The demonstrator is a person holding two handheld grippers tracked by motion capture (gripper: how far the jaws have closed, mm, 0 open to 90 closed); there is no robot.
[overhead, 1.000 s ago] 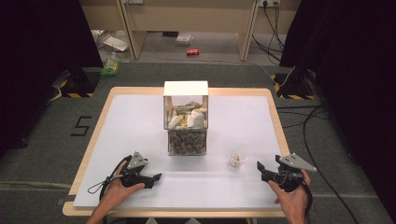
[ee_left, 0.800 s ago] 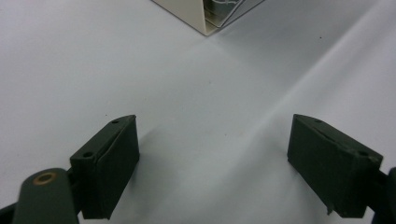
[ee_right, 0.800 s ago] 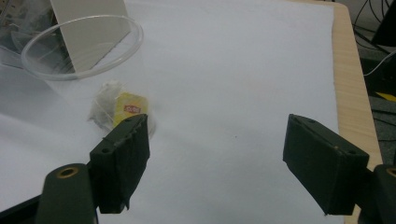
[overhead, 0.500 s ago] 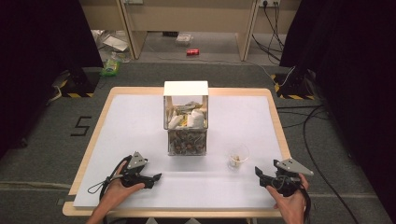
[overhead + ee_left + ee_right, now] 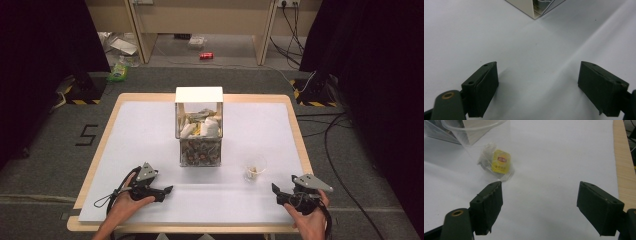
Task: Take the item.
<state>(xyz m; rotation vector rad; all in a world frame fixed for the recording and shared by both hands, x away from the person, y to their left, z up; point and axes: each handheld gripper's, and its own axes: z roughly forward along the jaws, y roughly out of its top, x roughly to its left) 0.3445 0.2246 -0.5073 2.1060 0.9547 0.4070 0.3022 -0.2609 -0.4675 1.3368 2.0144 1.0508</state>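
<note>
A clear plastic cup (image 5: pixel 255 166) stands on the white sheet, right of centre, with a tea bag (image 5: pixel 499 162) bearing a yellow tag inside it. My right gripper (image 5: pixel 276 195) rests near the front edge, just right of and nearer than the cup, pointing left. It is open, and in the right gripper view (image 5: pixel 539 202) the tea bag lies beyond the left jaw with nothing between the jaws. My left gripper (image 5: pixel 165 192) lies at the front left, pointing right. It too is open over bare sheet (image 5: pixel 537 82).
A two-tier clear box (image 5: pixel 199 130) with a white top stands mid-table, holding packets above and dark small items below; its corner (image 5: pixel 534 10) shows ahead of the left gripper. The table's wooden edge (image 5: pixel 624 170) runs close on the right. Cables lie on the floor.
My right gripper has drifted slightly left and toward the near edge. The left gripper and the cup have stayed put.
</note>
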